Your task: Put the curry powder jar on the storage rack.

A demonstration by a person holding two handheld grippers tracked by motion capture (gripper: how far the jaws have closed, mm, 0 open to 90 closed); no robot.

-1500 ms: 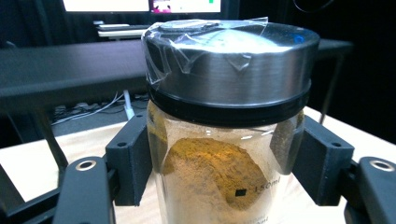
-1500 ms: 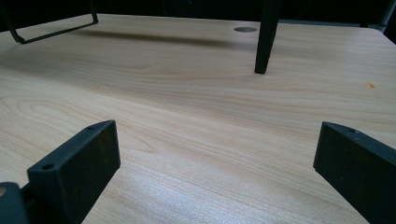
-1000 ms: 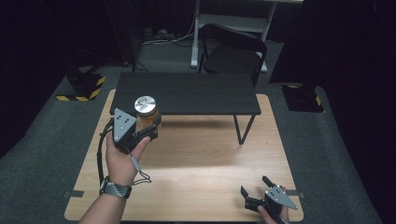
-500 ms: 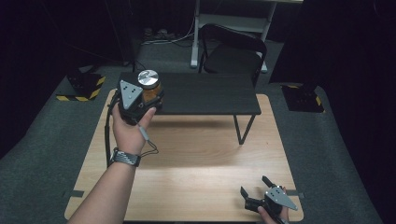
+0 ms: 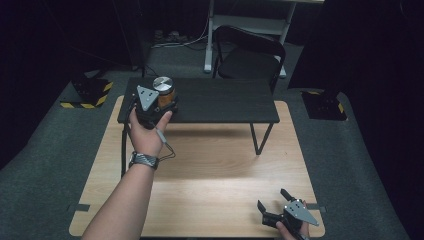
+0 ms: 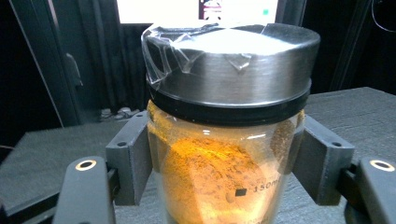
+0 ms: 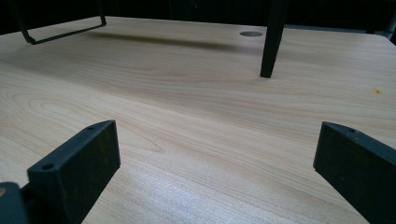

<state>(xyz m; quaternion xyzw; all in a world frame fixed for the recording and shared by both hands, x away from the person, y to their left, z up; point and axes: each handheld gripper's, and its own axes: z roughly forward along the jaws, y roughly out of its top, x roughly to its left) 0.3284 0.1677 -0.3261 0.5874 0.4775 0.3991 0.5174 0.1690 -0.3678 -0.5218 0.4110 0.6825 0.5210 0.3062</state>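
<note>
I am pinching a jar [image 6: 224, 163] between the pads of my left gripper [image 5: 159, 102], one dark pad pressing on each side of its clear wall. The jar is round and see-through, filled most of the way with a coarse orange-yellow powder that is clinging to the inside of the wall. A wide brushed-metal lid [image 6: 231, 65] is capping it, flat on top, with a black ring under its rim and a strip of crinkled clear tape lying across its top and down one side. Small print is showing low on the wall.

I am holding the jar upright over the near left corner of the black shelf [image 5: 220, 100], a matte, grainy dark board on thin black metal legs. The shelf is standing on the far half of the wooden table [image 5: 210, 170], which is pale, smooth and streaked with grain.

My right gripper [image 5: 272, 204] is resting at the table's near right corner, well apart from the shelf, its jaws spread wide around nothing.
</note>
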